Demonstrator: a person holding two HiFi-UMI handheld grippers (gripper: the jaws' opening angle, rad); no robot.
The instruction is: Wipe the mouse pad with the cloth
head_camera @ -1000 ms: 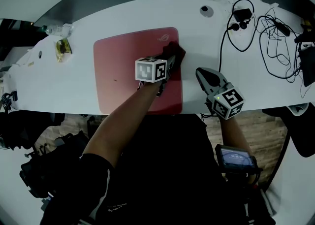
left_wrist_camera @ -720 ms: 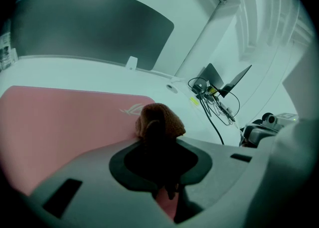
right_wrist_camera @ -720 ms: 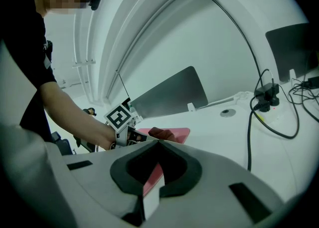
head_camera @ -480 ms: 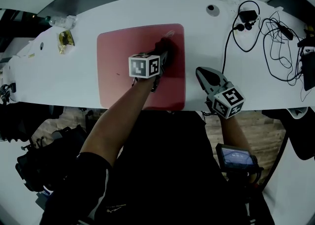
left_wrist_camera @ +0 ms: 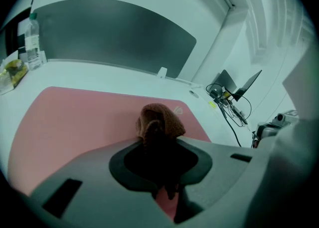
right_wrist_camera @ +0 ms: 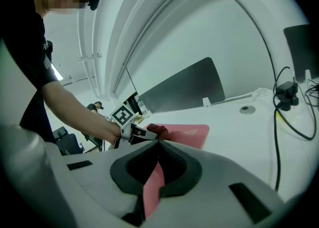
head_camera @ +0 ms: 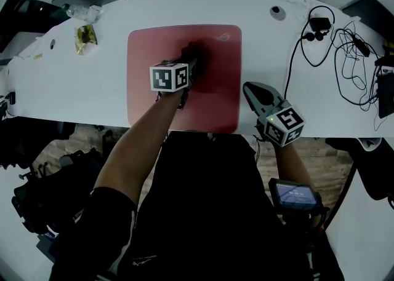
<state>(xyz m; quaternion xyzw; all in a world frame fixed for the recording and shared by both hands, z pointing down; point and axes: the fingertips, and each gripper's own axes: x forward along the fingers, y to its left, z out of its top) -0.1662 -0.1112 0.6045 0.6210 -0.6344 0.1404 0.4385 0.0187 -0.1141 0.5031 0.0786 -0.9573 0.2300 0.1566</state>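
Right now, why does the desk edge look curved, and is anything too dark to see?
Head view: the wide-angle lens probably bows the desk into an arc. Left gripper view: round black border, cloth sharp, the hollow just below it lost in deep shadow. Right gripper view: a mosaic patch at top left.

No word or number can be read anywhere. The mouse pad carries a pale emblem toward its 1 o'clock corner — a mark only (no legible lettering).

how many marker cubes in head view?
2. One marker cube on the left gripper, over the mouse pad; the other cube on the right gripper, at the near edge of the table.
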